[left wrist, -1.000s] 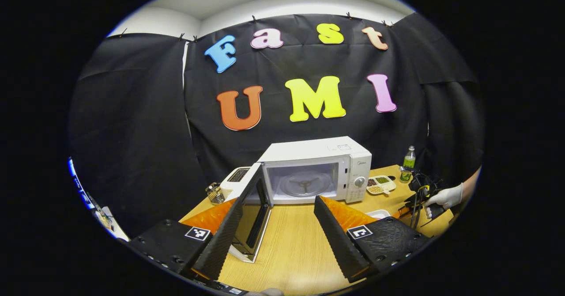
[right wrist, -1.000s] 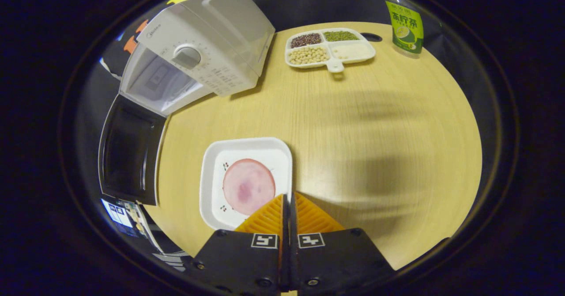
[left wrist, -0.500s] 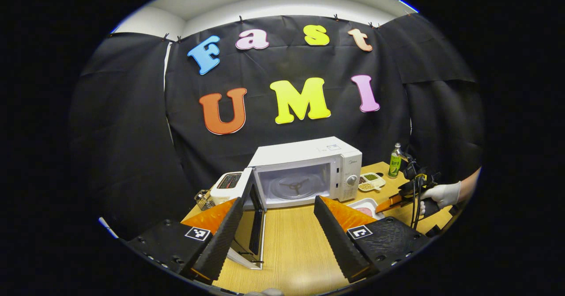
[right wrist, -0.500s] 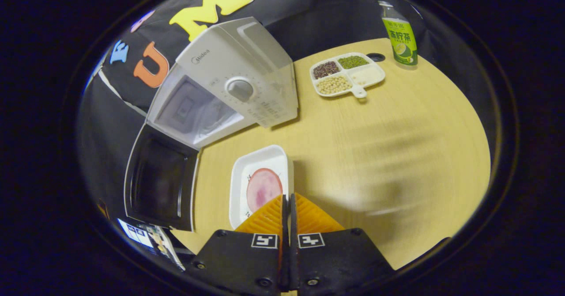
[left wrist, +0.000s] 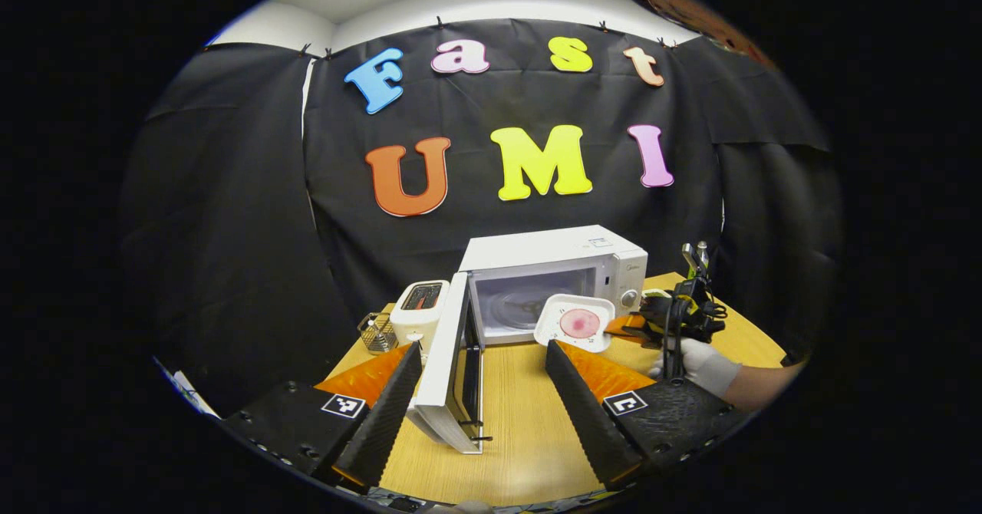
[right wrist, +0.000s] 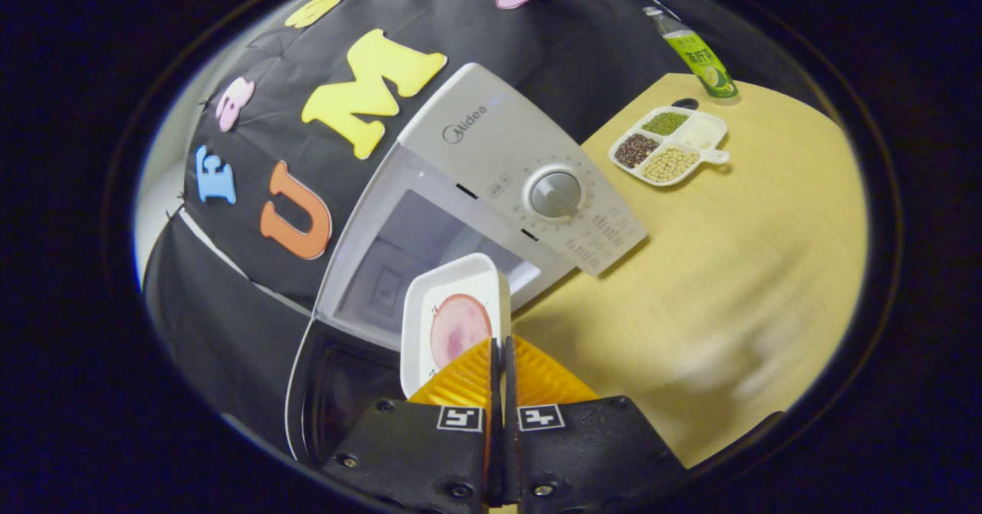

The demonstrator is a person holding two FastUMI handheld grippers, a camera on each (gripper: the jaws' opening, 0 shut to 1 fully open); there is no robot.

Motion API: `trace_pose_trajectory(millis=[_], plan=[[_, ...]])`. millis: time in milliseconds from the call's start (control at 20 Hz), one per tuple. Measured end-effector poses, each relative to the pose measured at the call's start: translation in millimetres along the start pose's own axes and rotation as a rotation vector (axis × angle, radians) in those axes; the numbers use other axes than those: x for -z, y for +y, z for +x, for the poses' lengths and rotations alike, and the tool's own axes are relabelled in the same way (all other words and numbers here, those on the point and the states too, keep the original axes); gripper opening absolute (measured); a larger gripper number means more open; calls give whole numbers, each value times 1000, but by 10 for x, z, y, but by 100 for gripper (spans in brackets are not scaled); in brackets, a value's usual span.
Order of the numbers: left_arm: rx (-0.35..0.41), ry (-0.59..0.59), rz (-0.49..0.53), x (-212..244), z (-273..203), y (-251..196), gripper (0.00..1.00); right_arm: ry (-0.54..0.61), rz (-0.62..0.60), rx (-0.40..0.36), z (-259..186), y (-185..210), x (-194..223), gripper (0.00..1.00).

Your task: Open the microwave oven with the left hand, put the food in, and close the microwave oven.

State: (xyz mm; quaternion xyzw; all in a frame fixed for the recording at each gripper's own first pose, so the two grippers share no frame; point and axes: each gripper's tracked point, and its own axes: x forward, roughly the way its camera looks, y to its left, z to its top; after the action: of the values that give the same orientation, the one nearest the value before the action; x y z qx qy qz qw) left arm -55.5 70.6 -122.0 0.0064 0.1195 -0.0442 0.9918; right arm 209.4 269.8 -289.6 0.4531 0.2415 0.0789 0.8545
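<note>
Right claw (right wrist: 502, 345): fingers pressed together on the near rim of a white square plate (right wrist: 430, 299), which is lifted clear of the tabletop (right wrist: 729, 268) and carries a round pink slice of food (right wrist: 459, 328). In the left gripper view the same claw (left wrist: 623, 328), gripped by a gloved hand (left wrist: 694, 360), presents the plate (left wrist: 571, 311) and its slice (left wrist: 579, 322) tilted, just in front of the open cavity of the microwave oven (left wrist: 552, 249) (whether the plate's far edge has crossed the opening cannot be told). Left claw (left wrist: 483, 360): fingers spread wide with nothing between them, low over the near tabletop (left wrist: 514, 414). The oven door (left wrist: 449, 368) stands swung out on its left-hand hinge, edge-on between the left claw's two fingers; the glass turntable (left wrist: 522, 311) is visible inside the cavity. In the right gripper view the oven (right wrist: 491, 146) fills the middle ground, with its control dial (right wrist: 555, 193) beside the cavity and the dark inner face of the door (right wrist: 337, 391) below left. Farther along the tabletop: a divided dish (right wrist: 669, 146) holding dark, green, pale and white grains in separate compartments, and behind it a green-labelled bottle (right wrist: 696, 54). Left of the oven: a white toaster (left wrist: 418, 307) and, beside it, a small wire basket (left wrist: 377, 331).
</note>
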Motion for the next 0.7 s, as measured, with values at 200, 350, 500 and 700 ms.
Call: trace_pose_trajectory(millis=[200,350,500,700], plan=[[-19,9,-19,57,44,231,96,-120,92,15,392,320,150,4],[-43,19,-18,102,108,418,96,-185,118,57,705,365,175,4],[-51,38,-36,163,215,556,97,-229,170,86,1009,394,162,4],[-53,51,-27,201,346,662,96,-304,216,130,1344,359,44,4]])
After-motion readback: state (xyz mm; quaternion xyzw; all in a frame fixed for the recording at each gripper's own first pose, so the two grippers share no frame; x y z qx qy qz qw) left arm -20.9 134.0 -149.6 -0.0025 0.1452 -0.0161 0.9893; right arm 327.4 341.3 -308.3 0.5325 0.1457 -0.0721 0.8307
